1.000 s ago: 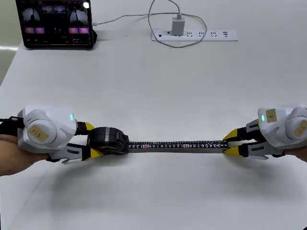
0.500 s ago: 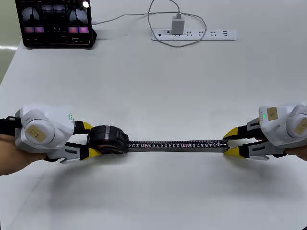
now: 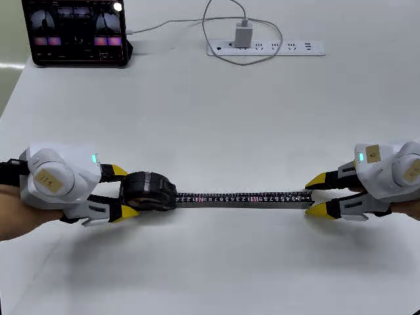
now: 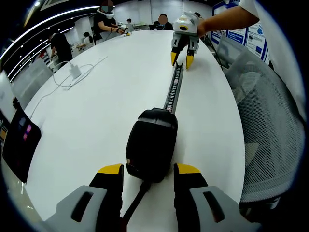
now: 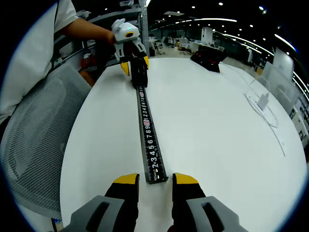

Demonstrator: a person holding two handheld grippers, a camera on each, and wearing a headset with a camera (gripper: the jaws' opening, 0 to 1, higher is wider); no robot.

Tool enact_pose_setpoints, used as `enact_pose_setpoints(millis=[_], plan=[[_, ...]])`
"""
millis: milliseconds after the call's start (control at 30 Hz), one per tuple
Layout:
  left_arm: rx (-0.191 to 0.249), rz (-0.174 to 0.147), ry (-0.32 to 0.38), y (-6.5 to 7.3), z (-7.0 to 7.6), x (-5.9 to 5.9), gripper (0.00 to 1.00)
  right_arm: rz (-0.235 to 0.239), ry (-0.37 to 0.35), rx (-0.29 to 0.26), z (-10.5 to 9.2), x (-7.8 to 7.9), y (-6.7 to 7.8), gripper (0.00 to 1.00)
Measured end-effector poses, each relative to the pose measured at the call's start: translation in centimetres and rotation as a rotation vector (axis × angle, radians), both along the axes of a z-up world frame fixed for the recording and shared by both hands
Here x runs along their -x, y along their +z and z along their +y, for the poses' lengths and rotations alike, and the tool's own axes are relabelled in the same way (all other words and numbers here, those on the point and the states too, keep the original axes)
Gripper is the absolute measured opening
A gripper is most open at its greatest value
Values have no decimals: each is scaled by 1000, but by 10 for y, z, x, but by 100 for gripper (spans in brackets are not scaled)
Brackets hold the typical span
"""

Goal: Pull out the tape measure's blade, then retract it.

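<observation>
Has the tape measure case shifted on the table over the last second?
No. The tape measure case keeps its position relative to the power strip at the table's far edge.

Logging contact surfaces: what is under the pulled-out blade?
The bare white table lies under the blade, from the tape measure case to the right gripper. The strip directly beneath is covered by the blade.

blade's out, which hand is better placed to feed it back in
Right, probably. The right tool straddles the free tip of the blade, so it can guide it back, while the left tool clamps the tape measure case steady.
</observation>
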State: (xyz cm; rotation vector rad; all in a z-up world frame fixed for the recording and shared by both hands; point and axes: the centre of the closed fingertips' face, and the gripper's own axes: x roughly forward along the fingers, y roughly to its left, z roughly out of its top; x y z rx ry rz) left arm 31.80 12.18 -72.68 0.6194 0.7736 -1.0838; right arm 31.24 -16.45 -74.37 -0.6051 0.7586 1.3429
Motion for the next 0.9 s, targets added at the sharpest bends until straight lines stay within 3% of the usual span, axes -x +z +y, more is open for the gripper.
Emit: enact_pose_setpoints(millis=[333, 500, 900], plan=[[56, 6, 76, 12, -3, -1, 47, -21, -118, -37, 7, 0, 11, 35], [82, -10, 109, 18, -3, -2, 50, -35, -184, -64, 6, -3, 21, 38], [124, -35, 175, 29, -3, 1, 55, -50, -252, -83, 5, -3, 29, 44]])
